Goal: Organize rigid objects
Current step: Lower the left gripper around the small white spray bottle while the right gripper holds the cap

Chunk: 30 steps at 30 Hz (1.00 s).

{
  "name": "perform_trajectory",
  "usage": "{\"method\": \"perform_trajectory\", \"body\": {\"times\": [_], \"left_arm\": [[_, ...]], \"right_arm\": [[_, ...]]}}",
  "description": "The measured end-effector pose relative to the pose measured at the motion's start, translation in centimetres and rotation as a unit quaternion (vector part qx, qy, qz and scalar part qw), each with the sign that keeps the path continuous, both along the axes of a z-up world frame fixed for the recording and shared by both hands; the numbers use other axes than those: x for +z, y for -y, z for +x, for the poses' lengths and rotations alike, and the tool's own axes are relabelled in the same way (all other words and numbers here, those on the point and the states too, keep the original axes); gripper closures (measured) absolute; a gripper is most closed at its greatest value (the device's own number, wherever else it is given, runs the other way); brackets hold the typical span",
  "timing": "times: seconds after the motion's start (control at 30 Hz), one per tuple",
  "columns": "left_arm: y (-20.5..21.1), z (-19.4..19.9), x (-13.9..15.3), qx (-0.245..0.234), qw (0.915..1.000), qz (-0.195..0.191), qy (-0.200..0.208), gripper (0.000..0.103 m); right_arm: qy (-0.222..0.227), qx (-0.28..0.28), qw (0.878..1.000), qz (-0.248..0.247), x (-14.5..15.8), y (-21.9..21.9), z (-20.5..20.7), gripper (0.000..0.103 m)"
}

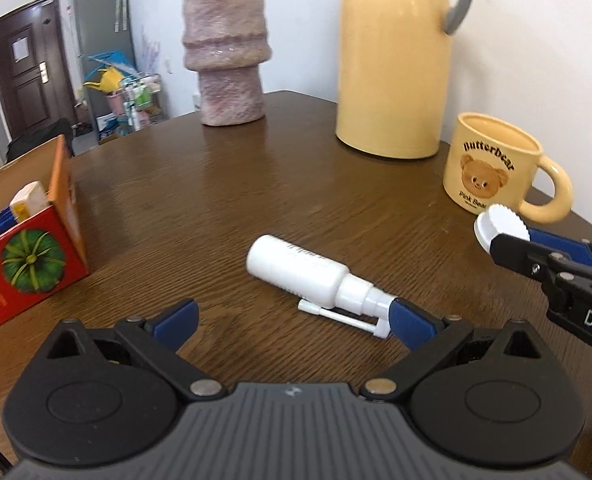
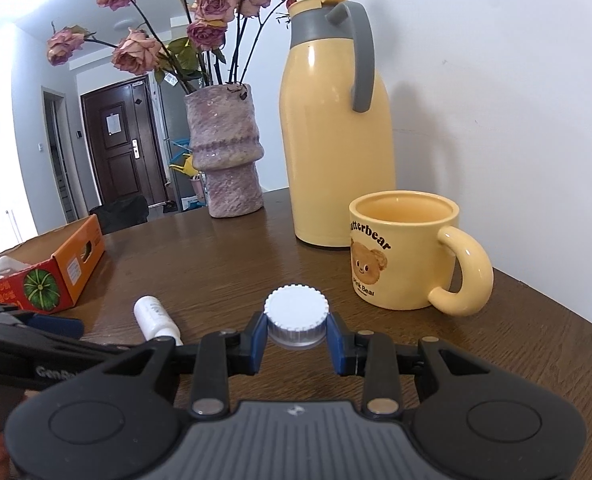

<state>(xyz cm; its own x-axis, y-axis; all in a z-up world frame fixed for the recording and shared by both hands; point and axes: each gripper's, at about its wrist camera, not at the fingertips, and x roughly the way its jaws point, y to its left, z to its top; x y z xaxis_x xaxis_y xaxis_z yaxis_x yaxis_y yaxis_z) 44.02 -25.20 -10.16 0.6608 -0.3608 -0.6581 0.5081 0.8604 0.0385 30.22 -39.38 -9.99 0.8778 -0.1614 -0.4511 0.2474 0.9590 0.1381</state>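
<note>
A white spray bottle [image 1: 296, 270] lies on its side on the brown wooden table [image 1: 216, 200], nozzle toward me. My left gripper [image 1: 296, 322] hovers just in front of it, open wide, and its right pad sits beside the spray head. The bottle's base [image 2: 152, 314] also shows in the right wrist view. My right gripper [image 2: 296, 338] is shut on a small white bottle with a ribbed cap [image 2: 296, 314], held above the table. In the left wrist view that capped bottle [image 1: 500, 226] hangs at the right, in front of the mug.
A yellow bear mug [image 2: 404, 248] and a tall yellow thermos jug [image 2: 332, 120] stand at the back right by the wall. A pink vase [image 2: 226, 152] of dried roses stands behind. An open red-orange carton [image 1: 28, 256] holding small packs sits at the left.
</note>
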Motion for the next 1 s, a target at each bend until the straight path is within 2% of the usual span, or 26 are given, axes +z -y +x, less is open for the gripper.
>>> {"method": "perform_trajectory", "body": {"times": [0.23,0.43,0.83,1.0], "left_arm": [[0.1,0.5,0.1,-0.039,0.9991,-0.017,-0.005,0.000],[1.1,1.2,-0.3,-0.065,0.9978,-0.008,-0.010,0.000],[1.6,3.0,-1.4,-0.077,0.9965,0.001,-0.031,0.000],[1.7,2.7,-1.4,-0.077,0.9969,0.007,-0.016,0.001]], "right_arm": [[-0.005,-0.008,1.000,0.005,-0.1,0.2,0.2,0.072],[-0.008,-0.014,1.000,0.007,-0.2,0.4,0.5,0.072],[-0.016,-0.018,1.000,0.007,-0.3,0.4,0.7,0.072],[-0.016,-0.017,1.000,0.006,-0.3,0.4,0.7,0.072]]}}
